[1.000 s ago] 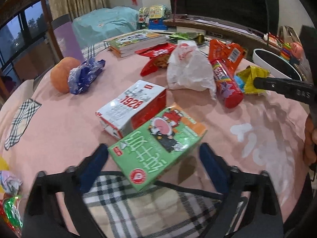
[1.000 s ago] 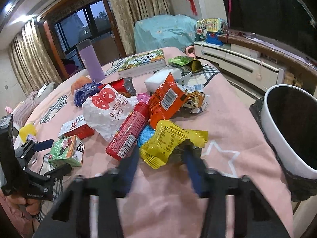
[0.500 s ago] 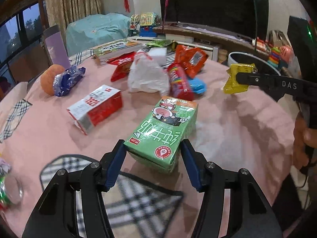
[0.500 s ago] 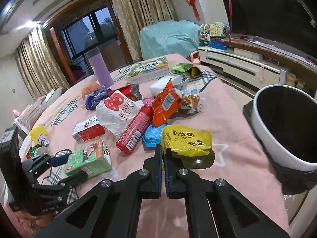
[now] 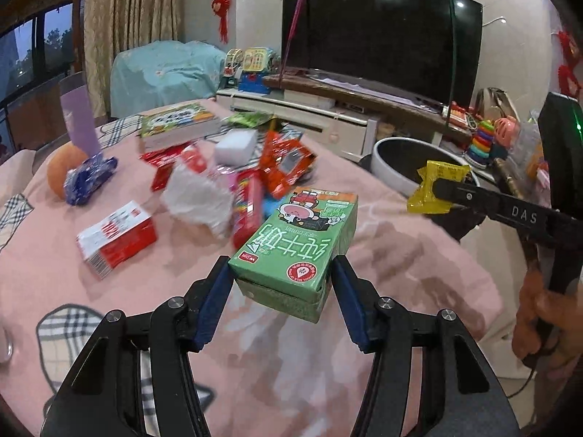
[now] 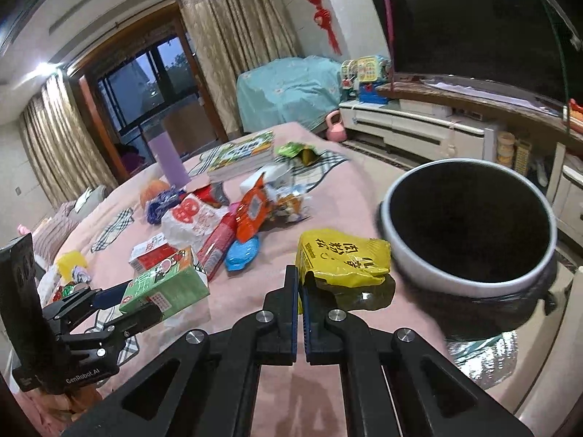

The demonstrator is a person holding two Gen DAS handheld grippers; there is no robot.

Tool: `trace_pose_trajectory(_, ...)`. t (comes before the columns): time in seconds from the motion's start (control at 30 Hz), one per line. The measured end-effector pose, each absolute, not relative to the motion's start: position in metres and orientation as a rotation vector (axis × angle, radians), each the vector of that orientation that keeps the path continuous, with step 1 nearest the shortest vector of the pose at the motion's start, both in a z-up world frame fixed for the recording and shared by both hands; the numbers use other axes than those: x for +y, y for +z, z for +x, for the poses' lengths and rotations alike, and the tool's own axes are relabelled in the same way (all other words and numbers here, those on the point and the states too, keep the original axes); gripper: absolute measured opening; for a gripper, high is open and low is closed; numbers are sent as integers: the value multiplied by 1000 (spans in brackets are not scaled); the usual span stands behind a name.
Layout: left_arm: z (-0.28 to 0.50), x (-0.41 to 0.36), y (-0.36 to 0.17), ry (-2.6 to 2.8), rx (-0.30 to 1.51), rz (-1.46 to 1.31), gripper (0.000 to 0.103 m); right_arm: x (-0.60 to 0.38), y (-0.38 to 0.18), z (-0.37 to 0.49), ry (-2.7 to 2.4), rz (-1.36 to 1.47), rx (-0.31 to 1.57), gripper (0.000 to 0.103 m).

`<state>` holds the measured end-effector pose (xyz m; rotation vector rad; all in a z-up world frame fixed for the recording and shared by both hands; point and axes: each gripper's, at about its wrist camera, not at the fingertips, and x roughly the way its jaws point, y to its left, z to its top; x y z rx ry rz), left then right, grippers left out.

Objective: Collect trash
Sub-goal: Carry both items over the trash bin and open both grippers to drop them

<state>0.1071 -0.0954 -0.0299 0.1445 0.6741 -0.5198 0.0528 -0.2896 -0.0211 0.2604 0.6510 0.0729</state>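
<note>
Left gripper [image 5: 278, 276] clamps green carton [image 5: 297, 236], right gripper [image 6: 300, 284] pinches yellow wrapper [image 6: 342, 258]

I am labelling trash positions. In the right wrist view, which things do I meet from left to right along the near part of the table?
green milk carton in the left claw → blue wrapper → yellow packet in the right claw → white bin.

"DAS" in white on right gripper [image 5: 433, 191] arm. "GenRobot.AI" on left gripper [image 6: 140, 300] body. Chinese characters on green carton [image 5: 297, 245] and yellow packet [image 6: 342, 258]; red-white box [image 5: 116, 233] print blurred.
</note>
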Motion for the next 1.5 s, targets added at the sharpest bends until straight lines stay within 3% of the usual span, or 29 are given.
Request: trace_pose_trajectory(1.5,135,-279,23,-726,563,227,51,-429,-16,59,-34,403,647,2)
